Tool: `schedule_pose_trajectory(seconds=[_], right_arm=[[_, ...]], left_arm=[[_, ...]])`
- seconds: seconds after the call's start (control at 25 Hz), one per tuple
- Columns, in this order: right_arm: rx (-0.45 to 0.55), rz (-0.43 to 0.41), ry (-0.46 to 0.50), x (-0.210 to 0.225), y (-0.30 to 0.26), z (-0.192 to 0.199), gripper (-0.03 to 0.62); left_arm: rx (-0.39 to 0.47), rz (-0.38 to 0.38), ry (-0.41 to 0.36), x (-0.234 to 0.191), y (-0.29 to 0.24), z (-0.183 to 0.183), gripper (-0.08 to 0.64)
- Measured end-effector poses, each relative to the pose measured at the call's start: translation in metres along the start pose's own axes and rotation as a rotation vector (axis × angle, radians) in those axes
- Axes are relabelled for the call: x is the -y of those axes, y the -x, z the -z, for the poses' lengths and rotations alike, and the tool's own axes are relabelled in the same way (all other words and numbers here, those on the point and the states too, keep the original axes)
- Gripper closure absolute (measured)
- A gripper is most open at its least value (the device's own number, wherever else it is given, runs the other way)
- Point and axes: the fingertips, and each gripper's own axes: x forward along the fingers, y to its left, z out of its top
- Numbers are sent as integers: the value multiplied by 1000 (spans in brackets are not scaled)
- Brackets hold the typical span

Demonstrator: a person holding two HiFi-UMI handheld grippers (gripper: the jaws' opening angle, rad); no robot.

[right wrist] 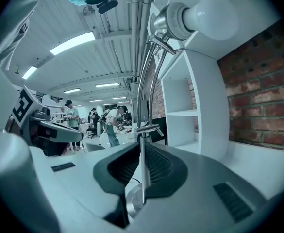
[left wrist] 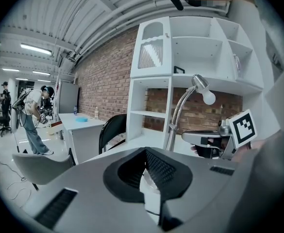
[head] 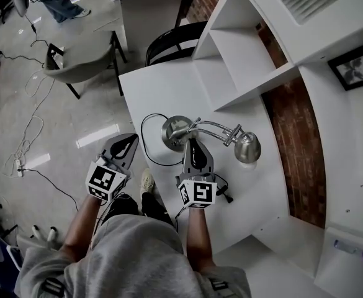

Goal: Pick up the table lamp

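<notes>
Table lamp [head: 172, 130] is sitting at the centre of the head view, over the white desk [head: 159, 89], with its round metal base near the desk's lower edge. Its thin curved arm is reaching to the right, where the metal shade [head: 248, 146] is hanging over the desktop. Whether the base is resting on the surface or riding just above it cannot be told. A black cord [head: 145, 138] is looping out from the base toward the left of the frame.

The right gripper [head: 192, 141] is coming in from below the lamp, and its jaws are pinching the upright stem just above the base. In the right gripper view the gripper [right wrist: 142, 148] is clamping the slim rod between its ribbed pads [right wrist: 157, 165]. The lamp [right wrist: 142, 130] is rising out of the jaws, with its white bulb [right wrist: 209, 14] at the top right of the frame.

The left gripper [head: 131, 138] is hovering beside the desk's left edge, well apart from the lamp. In the left gripper view its jaws [left wrist: 145, 152] are pressing together at the tips with nothing caught between them. The lamp [left wrist: 176, 114] is showing to the right of centre, next to the right gripper's marker cube [left wrist: 242, 126].

A white shelf unit [head: 246, 48] is standing on the desk at the upper right. A black chair [head: 169, 42] is sitting behind the desk, and a grey chair [head: 82, 66] is at the upper left
</notes>
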Motion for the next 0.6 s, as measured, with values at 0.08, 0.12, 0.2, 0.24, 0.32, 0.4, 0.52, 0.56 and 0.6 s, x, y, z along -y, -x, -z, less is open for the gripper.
schedule_pose_trajectory(seconds=[0.08, 0.12, 0.2, 0.24, 0.32, 0.4, 0.52, 0.56, 0.6], right_arm=[[6, -19, -1, -2, -3, 1, 545], [6, -38, -2, -4, -4, 2, 494], [4, -60, -2, -6, -7, 4, 445], [4, -62, -1, -6, -9, 5, 423], [7, -59, 3, -4, -11, 7, 388], [6, -57, 9, -2, -14, 9, 359], [-7, -59, 17, 0, -20, 13, 342], [-9, -59, 21, 1, -22, 14, 336], [-9, -58, 24, 2, -23, 14, 333]], left_arm=[[-5, 2, 2, 1, -1, 1, 557], [-7, 3, 2, 1, -2, 1, 557], [-13, 4, -3, 0, -3, 2, 557], [-14, 3, -6, 0, -4, 2, 557], [-14, 0, -7, -2, -6, 3, 557], [-16, -2, -4, -4, -7, 4, 557], [-33, -3, -4, -6, -9, 7, 557], [-37, -2, -5, -6, -10, 8, 557], [-40, -1, -5, -6, -11, 9, 557]])
